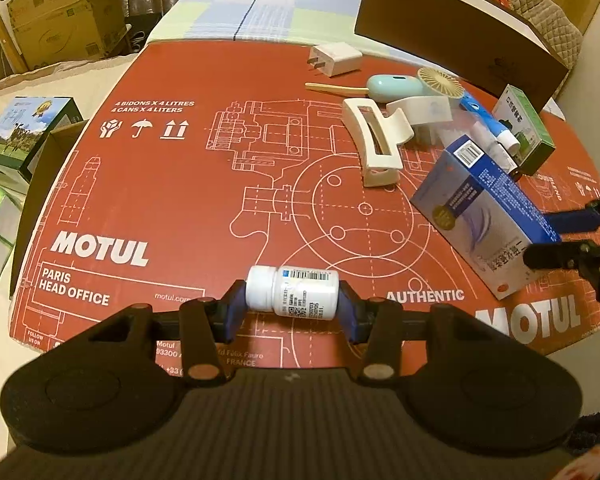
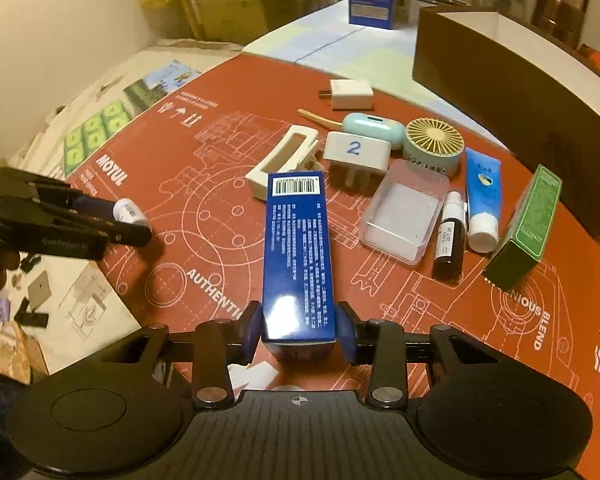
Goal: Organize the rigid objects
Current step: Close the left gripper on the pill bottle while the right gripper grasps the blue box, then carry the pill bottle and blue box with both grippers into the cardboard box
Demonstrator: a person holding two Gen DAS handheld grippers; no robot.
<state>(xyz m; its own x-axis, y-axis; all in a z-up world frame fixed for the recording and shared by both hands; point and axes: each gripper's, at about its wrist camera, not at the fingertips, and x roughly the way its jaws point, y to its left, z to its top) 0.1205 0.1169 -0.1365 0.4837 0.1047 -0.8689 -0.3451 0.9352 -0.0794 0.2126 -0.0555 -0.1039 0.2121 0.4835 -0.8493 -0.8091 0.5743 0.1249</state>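
A small white pill bottle (image 1: 296, 292) lies sideways between the blue pads of my left gripper (image 1: 292, 295), which is shut on it just above the red cardboard mat (image 1: 180, 184). A long blue carton (image 2: 296, 240) with a barcode end lies on the mat, and my right gripper (image 2: 299, 314) has its pads against both sides of the near end. In the left wrist view the same carton (image 1: 484, 216) sits at the right with the right gripper (image 1: 548, 238) around its end. The right wrist view shows the left gripper (image 2: 132, 220) with the bottle (image 2: 128, 210) at the left.
Beyond the carton lie a cream hair clip (image 2: 280, 160), a white plug marked 2 (image 2: 356, 150), a charger (image 2: 350, 94), a mint case (image 2: 374, 124), a small fan (image 2: 434, 146), a clear case (image 2: 404, 210), a dark vial (image 2: 448, 240), a blue tube (image 2: 483, 200) and a green box (image 2: 528, 224). A brown open box (image 2: 500, 80) stands at the back right.
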